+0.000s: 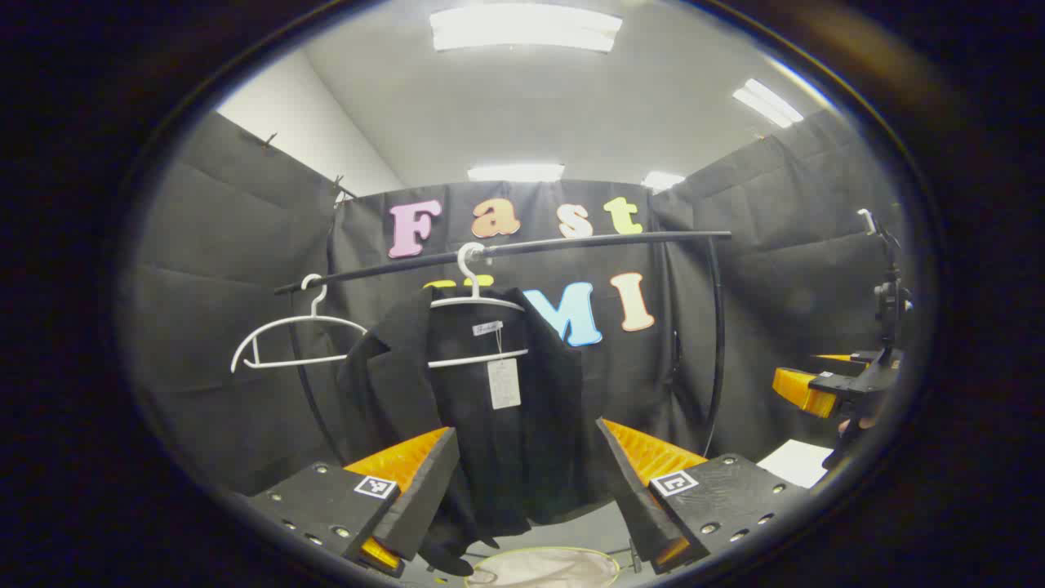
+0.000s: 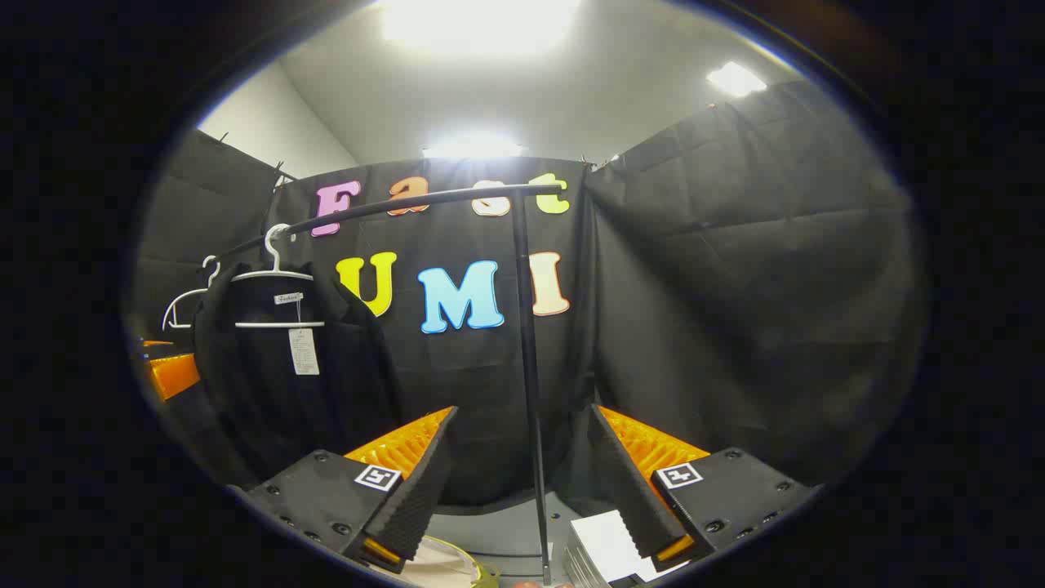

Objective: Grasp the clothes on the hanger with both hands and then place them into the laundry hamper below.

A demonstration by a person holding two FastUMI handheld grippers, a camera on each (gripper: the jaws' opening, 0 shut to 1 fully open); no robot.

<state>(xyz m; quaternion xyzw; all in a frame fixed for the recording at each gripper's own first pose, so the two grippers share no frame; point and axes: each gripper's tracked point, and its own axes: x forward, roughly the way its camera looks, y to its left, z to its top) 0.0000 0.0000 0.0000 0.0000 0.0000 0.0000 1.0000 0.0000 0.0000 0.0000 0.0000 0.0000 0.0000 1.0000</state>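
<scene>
Clearly the dark jacket on a white wire hanger hangs lengthwise straight ahead of the left gripper, between its spread, empty fingers — while it sits up and leftward of the right gripper, likewise spread and empty, so the left is nearer. Two hangers ride the black rail, one bare hanger; one garment; the round hamper rim lies below.

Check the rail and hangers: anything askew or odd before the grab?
Mostly fine. The black garment sits lopsided on its hanger, bunched toward the view's left. Beside it an empty hanger hangs tilted on the rail.
</scene>
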